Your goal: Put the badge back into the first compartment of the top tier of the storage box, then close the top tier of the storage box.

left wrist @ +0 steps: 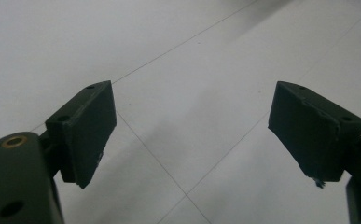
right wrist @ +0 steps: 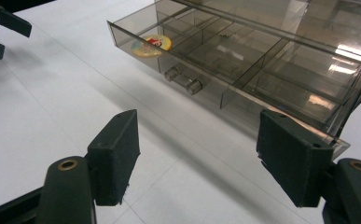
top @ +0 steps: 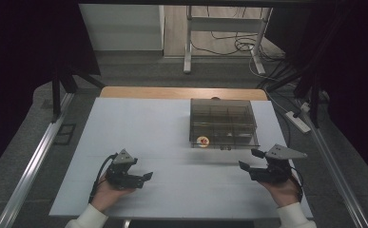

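A: Starting at the left, what is the left gripper (top: 146, 177) doing?

B: It sits low over the near left of the white table (top: 139, 123), jaws open with nothing between them. Its own view has only bare table between the pads.

A: And further right?

B: The smoky clear box (top: 223, 122) stands on the far right half of the table. Its drawer (right wrist: 225, 60) is pulled out a little toward the person, with a small two-peg handle (right wrist: 183, 80) on the front and a round sticker (right wrist: 151, 45) near the front's left end.

A: Then the right gripper (top: 249, 159)?

B: Near right, jaws open and empty, pointing left and away. The drawer lies just beyond and slightly left of it, its long front running left to right, so this hand is clearly the nearer one. I'd judge the handle is what it goes for.

A: What does each view add?

B: The right gripper view shows the handle and the drawer's empty dividers up close; the high view shows how well apart the left gripper is from the box.
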